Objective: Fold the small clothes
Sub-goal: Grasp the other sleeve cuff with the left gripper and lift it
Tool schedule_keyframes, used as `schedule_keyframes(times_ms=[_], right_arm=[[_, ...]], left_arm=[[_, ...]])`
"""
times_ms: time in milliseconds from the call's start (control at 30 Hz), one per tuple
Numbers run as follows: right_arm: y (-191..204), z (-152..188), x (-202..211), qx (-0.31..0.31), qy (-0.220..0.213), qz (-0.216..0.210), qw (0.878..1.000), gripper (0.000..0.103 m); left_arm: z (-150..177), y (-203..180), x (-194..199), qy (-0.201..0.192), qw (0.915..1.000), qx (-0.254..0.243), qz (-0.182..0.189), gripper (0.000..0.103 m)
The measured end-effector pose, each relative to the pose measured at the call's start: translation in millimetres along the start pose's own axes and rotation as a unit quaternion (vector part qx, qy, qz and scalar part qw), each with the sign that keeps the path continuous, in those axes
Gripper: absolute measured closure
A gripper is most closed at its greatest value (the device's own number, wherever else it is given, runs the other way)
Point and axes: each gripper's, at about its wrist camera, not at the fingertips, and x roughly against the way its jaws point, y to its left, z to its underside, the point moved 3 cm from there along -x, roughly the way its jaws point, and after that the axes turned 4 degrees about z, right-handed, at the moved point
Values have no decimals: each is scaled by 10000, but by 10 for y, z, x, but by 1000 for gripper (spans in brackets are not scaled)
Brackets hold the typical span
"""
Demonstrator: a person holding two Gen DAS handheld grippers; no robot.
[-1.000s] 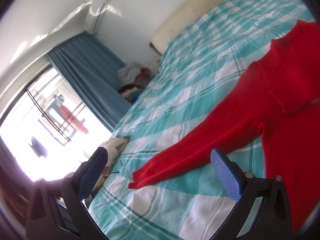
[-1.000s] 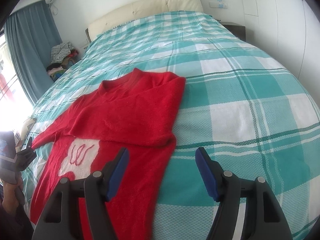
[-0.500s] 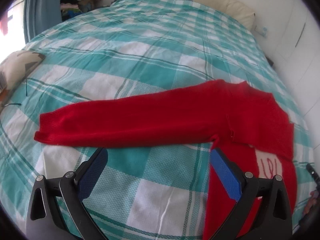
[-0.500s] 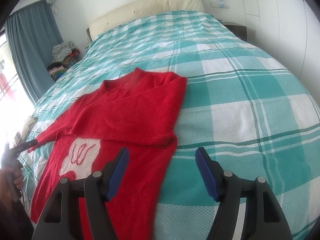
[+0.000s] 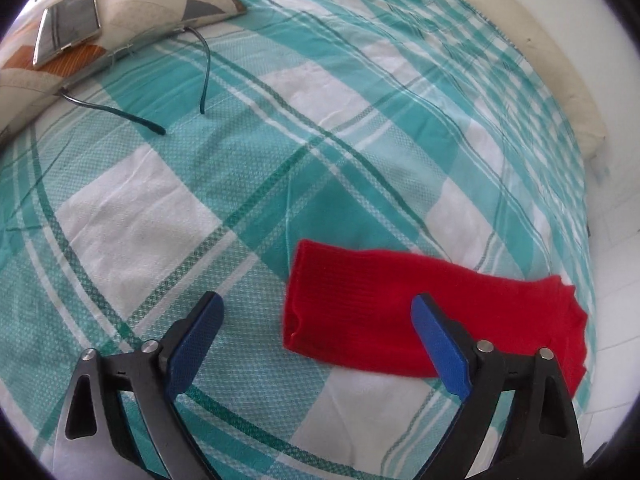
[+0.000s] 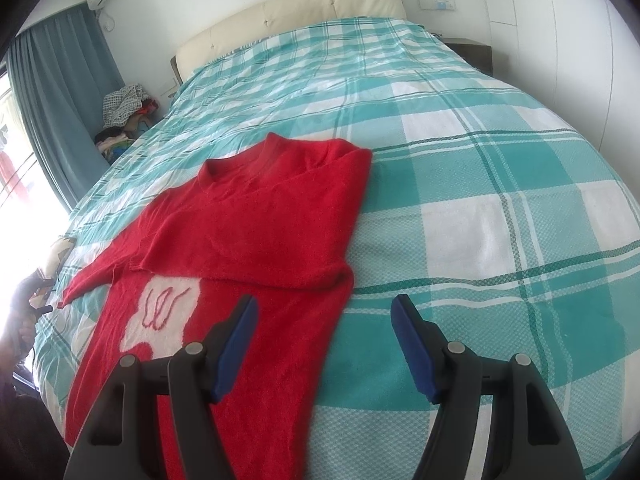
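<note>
Noting the risks first: your left claw has just been narrowing its jaws, yet they stand apart with only the cuff end of the red sweater's outstretched sleeve between them, no pad touching the knit. If you close this far out, you will likely catch one edge of the cuff alone and the sleeve will twist or slip as it is carried over; come down too deep and you may pinch the checked bedspread along with it. The cuff lies toward the right-hand pad, just ahead of it, so it sits off-centre in the claw. Your right claw hovers with jaws apart and empty above the bed; the red sweater lies flat, its other sleeve already folded across the chest, its right edge under the left-hand pad.
</note>
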Motion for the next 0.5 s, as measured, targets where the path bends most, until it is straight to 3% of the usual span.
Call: schedule_keyframes(times_ms=[100, 133, 167, 200, 333, 433, 500], right_arm=[[-21, 3, -15, -20, 4, 51, 10000, 35], [-33, 4, -17, -43, 2, 63, 10000, 35], [-44, 4, -17, -72, 5, 62, 10000, 35], [-55, 3, -16, -100, 8, 46, 9999, 35], [-66, -17, 22, -160, -37, -24, 9999, 35], [-57, -39, 66, -191, -96, -112, 9997, 35], [-50, -57, 88, -209, -129, -154, 9996, 35]], left_arm=[[44, -75, -77, 5, 9995, -293, -119, 35], [56, -107, -90, 25, 9991, -408, -98, 50], [70, -131, -117, 106, 9988, -458, -145, 83], [71, -140, -127, 186, 9988, -438, -61, 96], [-17, -472, 182, -93, 9983, -556, 126, 97], [-84, -1166, 540, -342, 9919, -1087, 567, 97], [-55, -1765, 762, -465, 9821, -1557, 951, 97]])
